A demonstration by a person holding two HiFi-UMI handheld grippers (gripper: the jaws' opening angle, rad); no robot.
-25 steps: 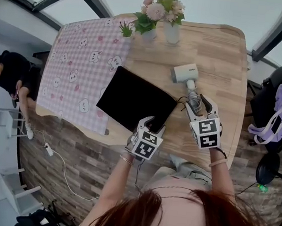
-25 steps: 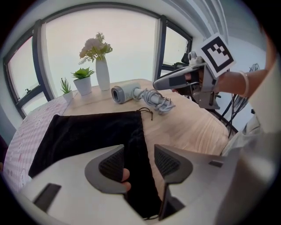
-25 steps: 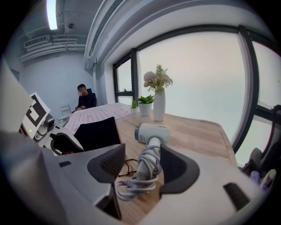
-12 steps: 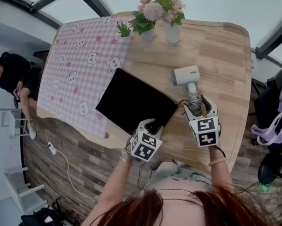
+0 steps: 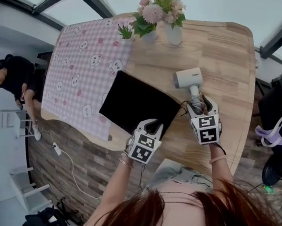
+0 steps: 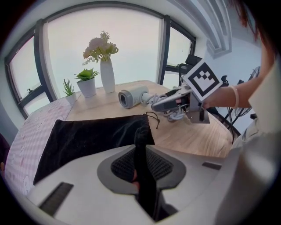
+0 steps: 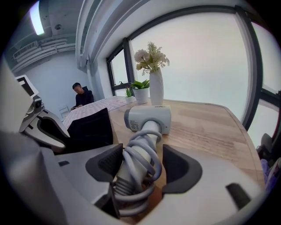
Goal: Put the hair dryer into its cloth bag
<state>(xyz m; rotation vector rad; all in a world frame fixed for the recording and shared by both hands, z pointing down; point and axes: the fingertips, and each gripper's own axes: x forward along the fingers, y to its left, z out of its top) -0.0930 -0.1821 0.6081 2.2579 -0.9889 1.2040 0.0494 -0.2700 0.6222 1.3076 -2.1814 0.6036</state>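
The black cloth bag [image 5: 137, 102] lies flat on the wooden table [image 5: 228, 59]. My left gripper [image 5: 152, 125] is at its near corner, by the drawstring opening. Its jaws have just been closing, and a fold of the bag's fabric [image 6: 141, 140] stands pinched between the pads. The white hair dryer [image 5: 188, 78] lies right of the bag with its cord wound round the handle [image 7: 140, 154]. My right gripper [image 5: 196, 103] is open and straddles that handle. Its jaws have just been closing slightly, with a gap still showing beside the handle.
A white vase of flowers [image 5: 171, 27] and small potted plants [image 5: 125, 29] stand at the table's far edge. A pink checked cloth [image 5: 81, 62] covers the left part. A person [image 5: 13, 77] sits beyond the left end. A purple bag [image 5: 281, 126] hangs at the right.
The left jaws have closed onto the bag's near corner. The right gripper has sunk lower around the hair dryer's handle.
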